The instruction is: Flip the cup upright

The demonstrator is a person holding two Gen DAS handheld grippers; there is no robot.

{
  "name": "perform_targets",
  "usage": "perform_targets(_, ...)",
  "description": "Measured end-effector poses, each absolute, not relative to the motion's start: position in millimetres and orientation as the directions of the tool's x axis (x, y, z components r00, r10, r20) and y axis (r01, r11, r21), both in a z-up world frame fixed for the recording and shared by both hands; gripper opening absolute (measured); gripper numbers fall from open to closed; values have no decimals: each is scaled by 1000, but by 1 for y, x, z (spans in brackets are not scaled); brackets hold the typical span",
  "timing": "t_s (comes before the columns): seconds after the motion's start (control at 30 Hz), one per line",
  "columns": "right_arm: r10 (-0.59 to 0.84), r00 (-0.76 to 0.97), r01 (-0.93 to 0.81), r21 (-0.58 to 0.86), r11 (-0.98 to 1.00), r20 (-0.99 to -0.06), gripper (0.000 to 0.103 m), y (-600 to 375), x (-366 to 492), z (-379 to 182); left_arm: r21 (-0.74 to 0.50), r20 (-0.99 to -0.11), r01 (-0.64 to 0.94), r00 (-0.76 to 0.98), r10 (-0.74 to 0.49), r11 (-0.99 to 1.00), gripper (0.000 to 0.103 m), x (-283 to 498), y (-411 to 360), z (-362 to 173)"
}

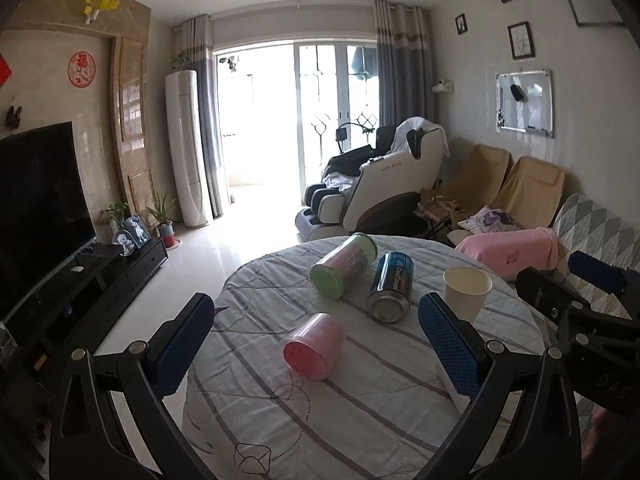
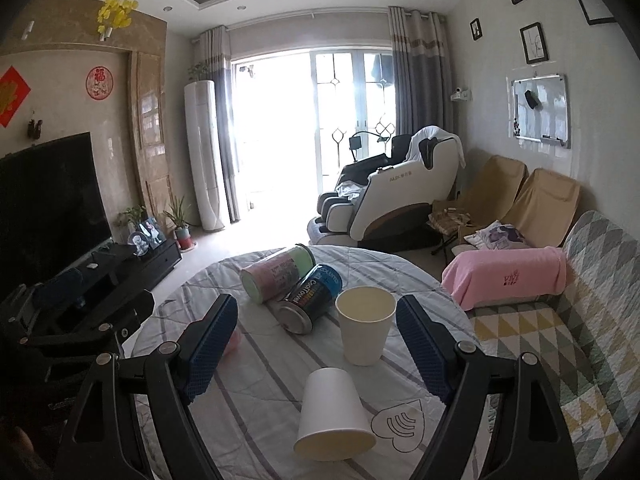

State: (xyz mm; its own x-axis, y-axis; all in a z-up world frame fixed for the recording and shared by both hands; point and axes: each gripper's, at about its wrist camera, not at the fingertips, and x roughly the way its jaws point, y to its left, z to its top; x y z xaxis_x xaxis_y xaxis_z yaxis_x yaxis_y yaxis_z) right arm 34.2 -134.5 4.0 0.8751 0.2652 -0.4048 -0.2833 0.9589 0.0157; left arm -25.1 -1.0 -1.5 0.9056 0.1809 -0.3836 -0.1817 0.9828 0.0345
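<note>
A white paper cup (image 2: 334, 414) lies tipped over on the round table, mouth toward me, between the open fingers of my right gripper (image 2: 318, 344). A second white paper cup (image 2: 365, 329) stands upright just behind it; it also shows in the left wrist view (image 1: 466, 291). A pink cup (image 1: 315, 345) lies on its side between the open fingers of my left gripper (image 1: 316, 338); only its edge (image 2: 234, 342) shows in the right wrist view. Both grippers are empty and hover above the table.
A pink-and-green canister (image 1: 343, 266) and a blue can (image 1: 391, 286) lie on their sides at the table's far middle (image 2: 278, 278) (image 2: 310, 302). The table has a striped cloth (image 1: 360, 408). A sofa with a pink towel (image 2: 506, 274) is to the right, a TV stand (image 1: 100, 276) to the left.
</note>
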Motion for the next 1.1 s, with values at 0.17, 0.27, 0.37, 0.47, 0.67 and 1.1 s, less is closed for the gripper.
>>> perform_targets(0.17,263,882,-282,11,959,-392,83,-132,32,4,34,-381,-183,907,182,983,103,-26,0,-3)
perform_targets(0.27,265,879,-283,13,959,-397,83,-132,34,2,35,-383,-185,905,184,982,103,-28,1,-2)
perform_targets(0.37,265,877,-283,16,959,-400,83,-134,33,2,30,-383,-183,906,180,983,103,-29,2,-2)
perform_targets(0.47,265,878,-282,16,959,-398,83,-134,34,2,35,-384,-184,905,183,982,103,-27,1,-3)
perform_targets(0.67,266,873,-283,19,959,-410,83,-133,36,-1,44,-386,-188,903,190,981,103,-24,1,-5)
perform_targets(1.1,270,859,-284,35,958,-434,83,-135,40,-5,52,-413,-175,892,181,983,103,-17,1,-10)
